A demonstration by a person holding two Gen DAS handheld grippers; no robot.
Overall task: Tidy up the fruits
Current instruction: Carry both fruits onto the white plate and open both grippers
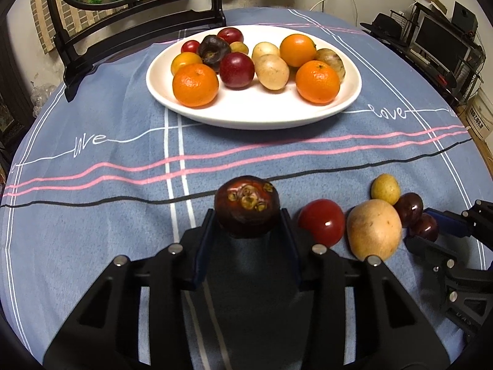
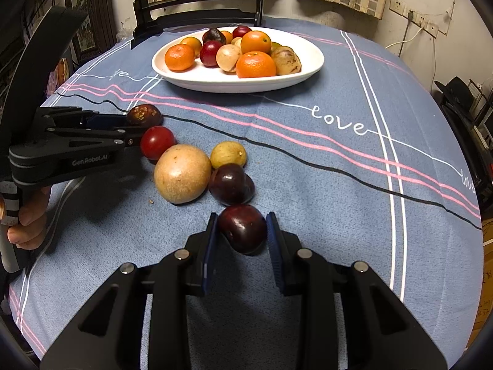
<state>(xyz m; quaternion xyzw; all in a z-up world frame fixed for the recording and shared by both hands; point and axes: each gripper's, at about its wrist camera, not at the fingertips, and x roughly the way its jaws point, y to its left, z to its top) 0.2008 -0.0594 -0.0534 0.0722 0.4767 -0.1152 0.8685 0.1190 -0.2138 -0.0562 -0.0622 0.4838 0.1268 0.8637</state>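
My left gripper (image 1: 248, 215) is shut on a dark red mangosteen (image 1: 247, 206), low over the blue tablecloth; it also shows in the right wrist view (image 2: 144, 114). My right gripper (image 2: 242, 225) is shut on a dark purple plum (image 2: 243, 228), seen at the right edge of the left wrist view (image 1: 426, 226). On the cloth between them lie a red tomato (image 2: 157, 142), a large tan fruit (image 2: 182, 177), a small yellow fruit (image 2: 228, 154) and a second plum (image 2: 231, 184). A white plate (image 1: 255, 111) at the back holds several oranges, plums and tan fruits.
A dark wooden chair (image 1: 138, 21) stands behind the table on the far side. A shelf with a monitor and a black hat (image 1: 431, 40) stands to the right. The person's hand (image 2: 27, 219) holds the left gripper's handle.
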